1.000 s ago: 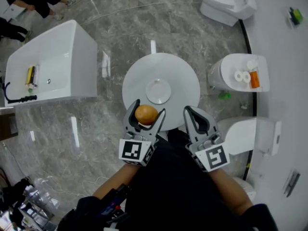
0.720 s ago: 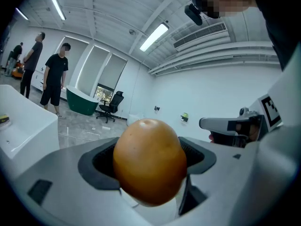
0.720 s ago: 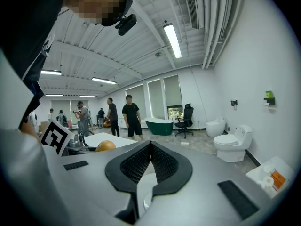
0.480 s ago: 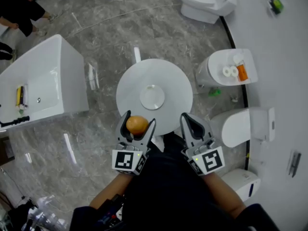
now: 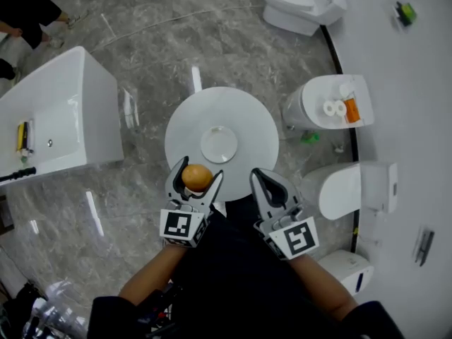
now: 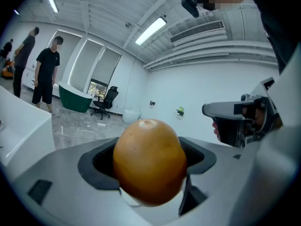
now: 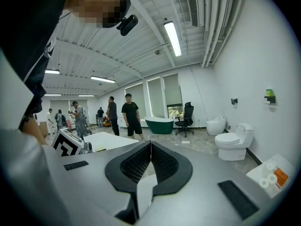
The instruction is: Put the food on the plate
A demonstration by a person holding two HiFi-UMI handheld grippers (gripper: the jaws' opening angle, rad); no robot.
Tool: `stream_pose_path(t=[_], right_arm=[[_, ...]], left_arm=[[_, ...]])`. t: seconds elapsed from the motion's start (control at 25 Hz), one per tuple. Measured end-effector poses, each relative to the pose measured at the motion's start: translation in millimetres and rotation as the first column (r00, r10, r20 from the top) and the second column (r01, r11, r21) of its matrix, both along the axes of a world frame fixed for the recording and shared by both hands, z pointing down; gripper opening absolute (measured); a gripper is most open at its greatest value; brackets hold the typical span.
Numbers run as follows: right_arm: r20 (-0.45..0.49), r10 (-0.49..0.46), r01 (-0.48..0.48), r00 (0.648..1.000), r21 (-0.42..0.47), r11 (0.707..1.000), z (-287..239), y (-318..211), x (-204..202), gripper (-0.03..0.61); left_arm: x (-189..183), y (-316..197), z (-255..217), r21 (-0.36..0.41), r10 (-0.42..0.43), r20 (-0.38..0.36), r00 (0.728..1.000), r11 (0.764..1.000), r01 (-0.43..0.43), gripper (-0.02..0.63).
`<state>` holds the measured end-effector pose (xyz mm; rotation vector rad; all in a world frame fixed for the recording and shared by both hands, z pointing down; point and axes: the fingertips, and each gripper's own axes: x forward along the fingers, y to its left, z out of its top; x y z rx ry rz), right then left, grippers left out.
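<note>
An orange fruit [image 5: 196, 177] sits between the jaws of my left gripper [image 5: 197, 171], which is shut on it over the near edge of the round white table [image 5: 247, 119]. A small white plate [image 5: 219, 144] lies at the table's middle, beyond the fruit. In the left gripper view the orange fruit [image 6: 149, 161] fills the space between the pads of the left gripper [image 6: 149, 158]. My right gripper [image 5: 263, 179] hovers to the right, by the table's near rim. In the right gripper view the right gripper [image 7: 150, 145] has its jaws shut together with nothing held.
A white bathtub [image 5: 60, 119] stands at the left. Toilets [image 5: 302, 6] and other white fixtures [image 5: 328, 108] line the curved wall at the right, one carrying paper rolls and an orange bottle. People stand [image 7: 129, 114] in the far room.
The view has shifted, so table and grippers sit a little further left and lower. The left gripper still holds the orange at the table's near edge; the right stays shut.
</note>
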<state>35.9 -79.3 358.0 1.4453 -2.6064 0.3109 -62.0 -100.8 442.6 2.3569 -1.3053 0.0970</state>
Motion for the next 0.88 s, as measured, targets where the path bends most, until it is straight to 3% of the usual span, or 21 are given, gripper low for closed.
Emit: stream_pose_path(t=[0.2,0.48,0.88], right_arm=[[0.0,-0.05,0.05,0.999,-0.003,0.999,7,-23,3,0.008],[0.017,-0.15,0.15,0.989,0.004,0.989,15,-43,-6,0.008],[0.001,-0.185,0.185,0.983,-0.013,0.983,26,-58,-6,0.008]], left_arm=[[10,-19,22,0.004,-0.014,0.051,0.999,1.0,0.014,0.373],[17,-34,39,-0.053,-0.032,0.057,0.998,0.998,0.035,0.373],[24,-44,80,-0.121,-0.034,0.083,0.996,0.992,0.044,0.373]])
